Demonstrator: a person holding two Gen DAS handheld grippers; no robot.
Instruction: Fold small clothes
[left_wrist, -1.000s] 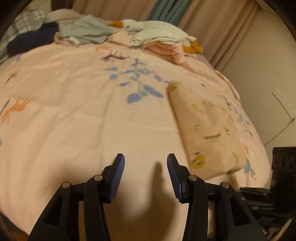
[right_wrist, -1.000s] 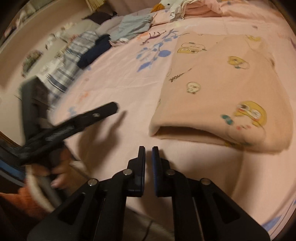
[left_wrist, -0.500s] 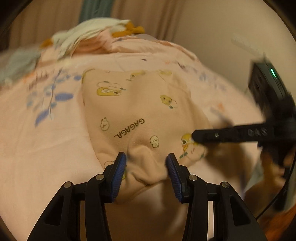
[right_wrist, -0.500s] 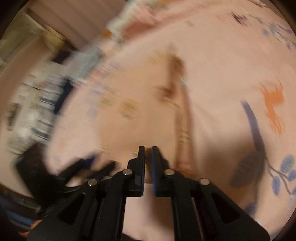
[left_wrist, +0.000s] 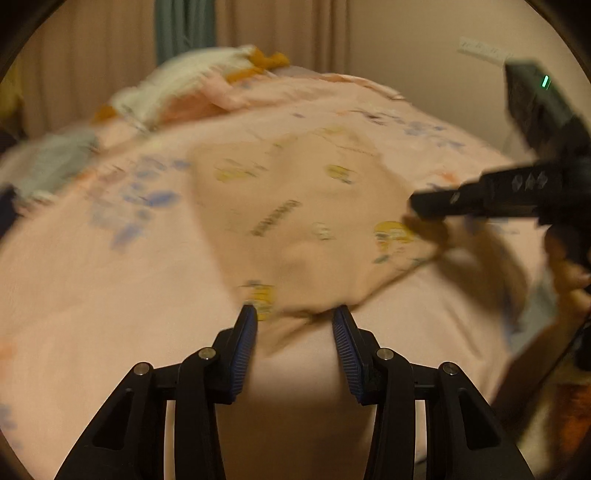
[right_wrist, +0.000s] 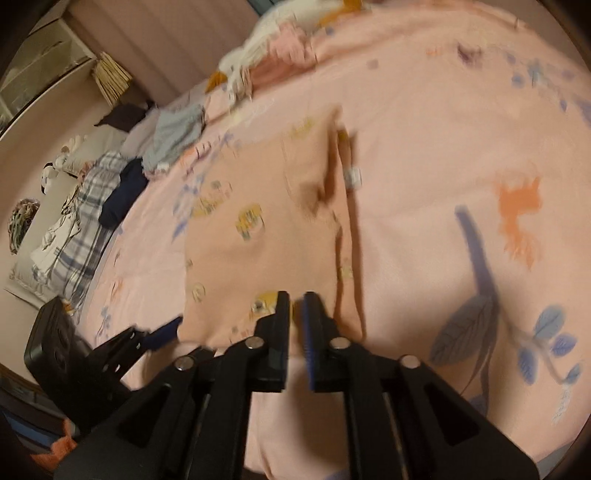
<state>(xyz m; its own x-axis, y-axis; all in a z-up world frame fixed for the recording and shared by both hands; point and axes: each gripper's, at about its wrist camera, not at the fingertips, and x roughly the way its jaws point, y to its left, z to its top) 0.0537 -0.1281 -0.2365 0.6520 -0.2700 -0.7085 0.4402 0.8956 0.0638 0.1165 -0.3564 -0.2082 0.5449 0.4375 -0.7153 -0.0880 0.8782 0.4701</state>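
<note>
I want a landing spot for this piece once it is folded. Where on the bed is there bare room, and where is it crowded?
Bare sheet lies beside the peach garment, out to the orange print and blue leaves. On its other side, a narrower strip runs toward the grey garment. Crowded: the white and pink pile at the far end, and the plaid and navy clothes along the edge.

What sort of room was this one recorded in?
Most likely a bedroom. The work surface is a bed with a pink printed bedspread, curtains hang behind it, and loose clothes lie heaped along the far side.
</note>
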